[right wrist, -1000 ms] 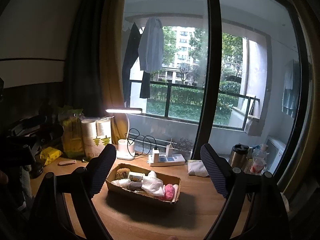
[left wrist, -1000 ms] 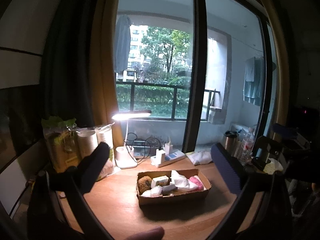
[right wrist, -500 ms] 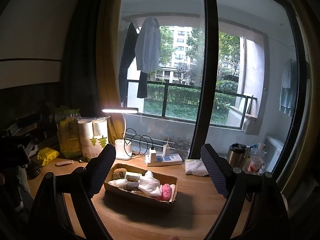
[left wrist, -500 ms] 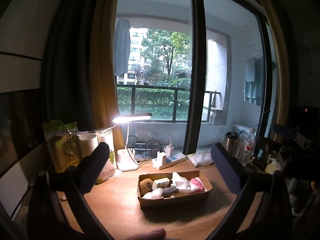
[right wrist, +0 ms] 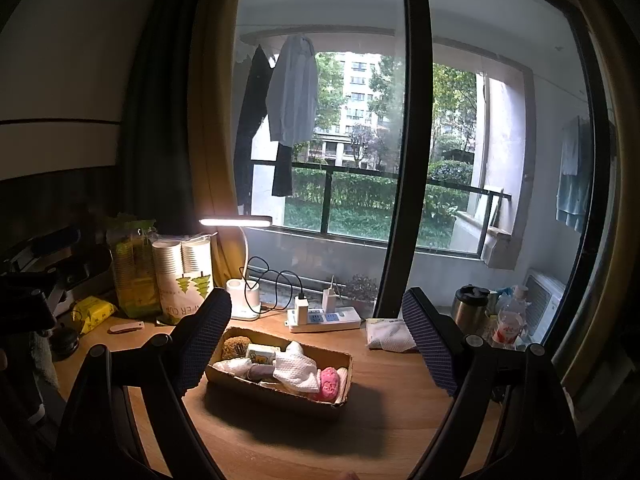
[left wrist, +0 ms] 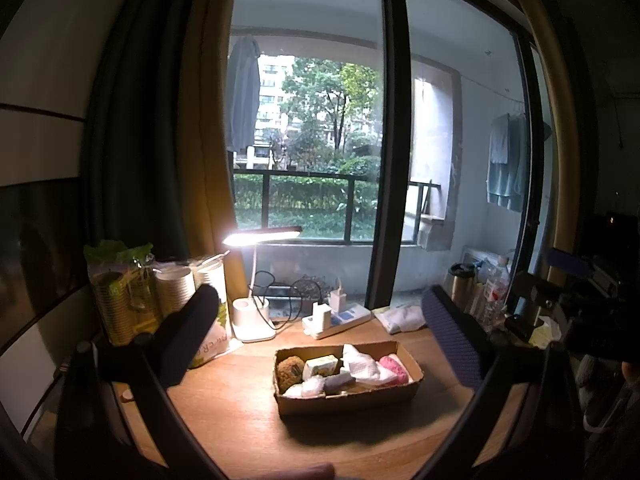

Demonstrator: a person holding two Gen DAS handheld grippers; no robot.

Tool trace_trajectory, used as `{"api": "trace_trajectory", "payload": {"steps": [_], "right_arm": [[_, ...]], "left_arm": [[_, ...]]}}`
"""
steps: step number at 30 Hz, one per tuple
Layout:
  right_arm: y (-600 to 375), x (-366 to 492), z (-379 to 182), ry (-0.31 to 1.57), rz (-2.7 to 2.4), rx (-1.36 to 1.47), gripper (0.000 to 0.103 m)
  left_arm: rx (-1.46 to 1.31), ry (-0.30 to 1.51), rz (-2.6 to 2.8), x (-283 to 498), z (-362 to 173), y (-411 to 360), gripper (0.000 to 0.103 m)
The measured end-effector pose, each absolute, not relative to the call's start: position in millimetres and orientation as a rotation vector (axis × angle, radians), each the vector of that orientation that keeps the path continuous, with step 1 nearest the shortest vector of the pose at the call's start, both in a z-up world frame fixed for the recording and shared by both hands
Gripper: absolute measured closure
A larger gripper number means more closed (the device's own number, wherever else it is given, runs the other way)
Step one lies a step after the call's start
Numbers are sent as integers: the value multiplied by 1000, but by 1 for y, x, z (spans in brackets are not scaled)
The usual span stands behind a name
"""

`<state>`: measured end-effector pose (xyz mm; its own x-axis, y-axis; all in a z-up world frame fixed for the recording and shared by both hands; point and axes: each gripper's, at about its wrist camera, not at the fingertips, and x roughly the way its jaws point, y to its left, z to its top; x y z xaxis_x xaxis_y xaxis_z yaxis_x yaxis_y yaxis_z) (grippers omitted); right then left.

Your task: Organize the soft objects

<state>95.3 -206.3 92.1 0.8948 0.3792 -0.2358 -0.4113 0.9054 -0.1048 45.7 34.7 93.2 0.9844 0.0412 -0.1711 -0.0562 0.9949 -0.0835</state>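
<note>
A: As the two views sit a little lower than a second ago, what has changed on the table (left wrist: 240, 420)?

B: Item one, cardboard box (left wrist: 348, 396): it shows slightly lower in both views than before, while the window frame fills more of the top. Only the cameras have tilted or risen; the box's contents lie as they did. For the task, nothing in the box has shifted in that time.

A: Contents?

B: Inside the box, from its left end: brown sponge (left wrist: 289, 368), yellow-and-white block (left wrist: 320, 365), white cloth (left wrist: 360, 364), pink sponge (left wrist: 394, 368); along its near wall a white wad (left wrist: 306, 388) and a grey piece (left wrist: 339, 381). All soft things in view lie in the box, bar a folded white cloth (right wrist: 390, 334) behind the box to the right, by the power strip (right wrist: 324, 316). I'd judge this fits either a box just filled or one waiting to be emptied and sorted.

A: Grippers?

B: Left gripper (left wrist: 324, 340): jaws wide apart, holding nothing, hanging above and in front of the box, which shows between and below its fingers. Right gripper (right wrist: 316, 340): likewise spread and empty, with the box just below the gap and its left end partly behind the left finger. Neither touches the box.

A: Other entries?

B: Behind the box: lit desk lamp (left wrist: 256, 280), and to its left, sleeves of paper cups (right wrist: 182, 276).
</note>
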Motion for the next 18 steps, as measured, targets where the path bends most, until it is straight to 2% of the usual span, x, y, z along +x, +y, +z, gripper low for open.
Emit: {"api": "trace_trajectory", "payload": {"steps": [18], "right_arm": [[-207, 94, 92, 222, 411, -155, 13]], "left_arm": [[-76, 167, 31, 44, 93, 30, 1]]}}
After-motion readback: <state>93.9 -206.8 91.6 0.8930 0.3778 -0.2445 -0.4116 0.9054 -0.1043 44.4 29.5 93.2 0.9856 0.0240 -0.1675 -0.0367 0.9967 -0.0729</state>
